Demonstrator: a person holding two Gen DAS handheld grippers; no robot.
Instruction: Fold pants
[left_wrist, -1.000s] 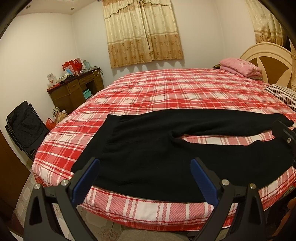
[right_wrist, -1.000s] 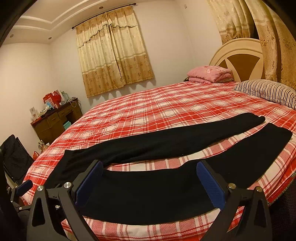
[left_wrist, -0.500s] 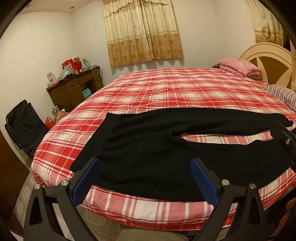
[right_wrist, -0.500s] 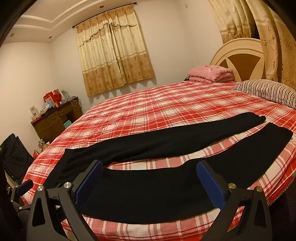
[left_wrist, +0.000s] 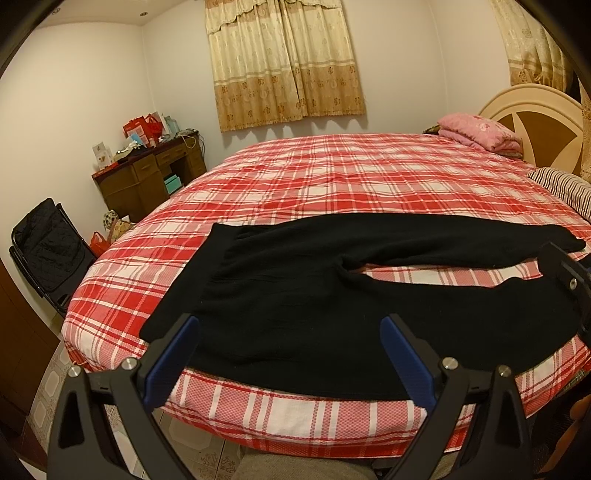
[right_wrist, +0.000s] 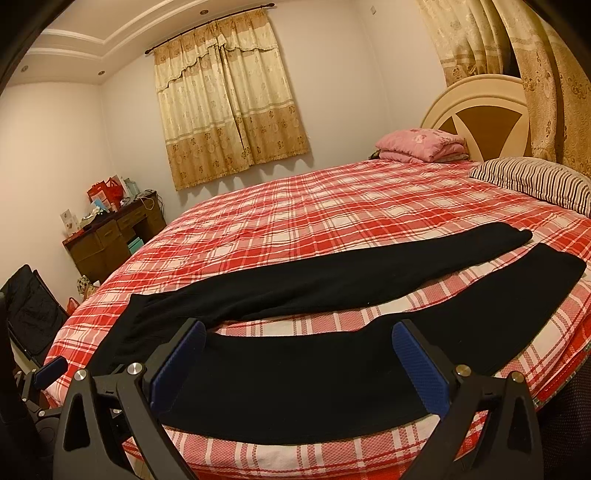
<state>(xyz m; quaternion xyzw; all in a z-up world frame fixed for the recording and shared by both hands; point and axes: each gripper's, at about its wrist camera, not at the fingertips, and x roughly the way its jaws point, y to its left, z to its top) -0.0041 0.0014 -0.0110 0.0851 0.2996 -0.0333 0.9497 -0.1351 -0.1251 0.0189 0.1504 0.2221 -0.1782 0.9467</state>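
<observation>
Black pants (left_wrist: 295, 291) lie flat along the near edge of a red plaid bed (left_wrist: 351, 177), waistband to the left, both legs stretched right and spread apart. In the right wrist view the pants (right_wrist: 314, 280) show both legs with a strip of bedspread between them. My left gripper (left_wrist: 290, 354) is open and empty, just short of the waist and hip part. My right gripper (right_wrist: 299, 362) is open and empty, just short of the near leg. The right gripper also shows at the right edge of the left wrist view (left_wrist: 569, 277); the left gripper shows in the right wrist view (right_wrist: 48, 373).
A striped pillow (right_wrist: 532, 181), a folded pink blanket (right_wrist: 421, 144) and a headboard (right_wrist: 480, 110) are at the bed's right end. A wooden desk (left_wrist: 147, 181) and a black folding chair (left_wrist: 48, 251) stand left of the bed. Tiled floor (left_wrist: 48, 387) lies below the bed edge.
Both grippers have drifted slightly; the view of the bed has shifted a little downward. The pants have not moved and both grippers stay open.
</observation>
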